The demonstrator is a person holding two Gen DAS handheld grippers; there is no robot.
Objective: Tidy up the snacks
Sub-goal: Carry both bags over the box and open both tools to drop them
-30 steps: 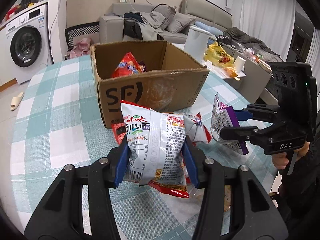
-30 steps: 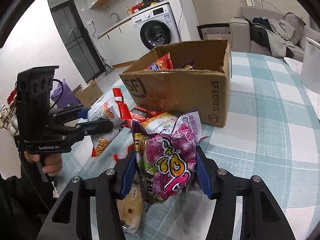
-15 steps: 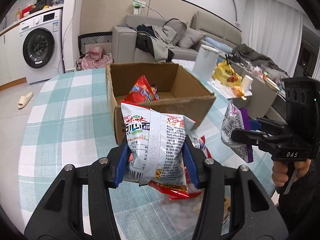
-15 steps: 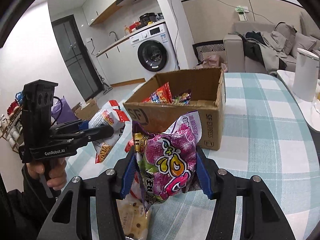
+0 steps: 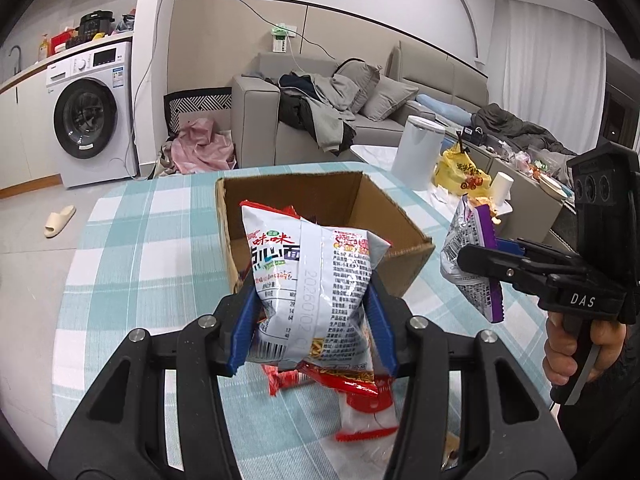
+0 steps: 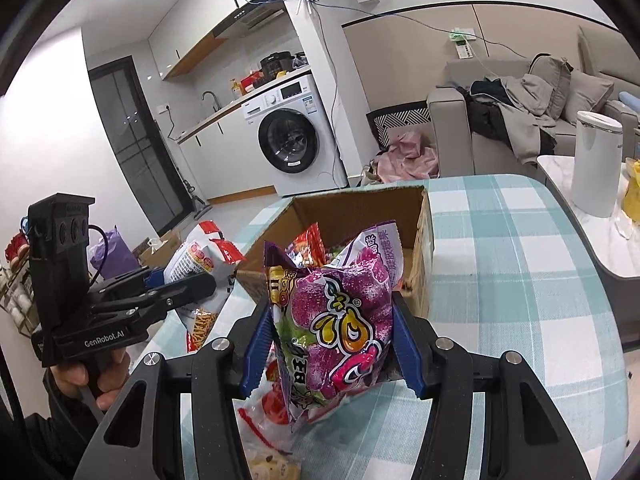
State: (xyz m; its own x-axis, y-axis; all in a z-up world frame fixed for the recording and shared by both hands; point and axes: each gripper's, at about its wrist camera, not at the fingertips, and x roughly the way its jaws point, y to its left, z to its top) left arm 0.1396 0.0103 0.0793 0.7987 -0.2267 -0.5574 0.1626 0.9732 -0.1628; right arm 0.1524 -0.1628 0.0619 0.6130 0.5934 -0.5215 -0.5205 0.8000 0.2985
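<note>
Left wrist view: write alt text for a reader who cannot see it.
The left gripper clamps a white noodle snack packet above a checked tablecloth, before an open brown cardboard box. At right, the right gripper grips a purple-edged silver snack bag.

We see a white noodle-snack packet (image 5: 312,292) with red ends, upright at centre frame, clamped on both sides by blue pads and raised clear of the checked cloth. In the right wrist view, a purple gummy-candy bag (image 6: 340,320) stands upright at lower centre, likewise clamped on both sides. Behind both, at mid-frame, the open cardboard box (image 5: 404,232) holds red packets (image 6: 310,246), and loose packets (image 5: 364,412) lie on the cloth at bottom centre.
</note>
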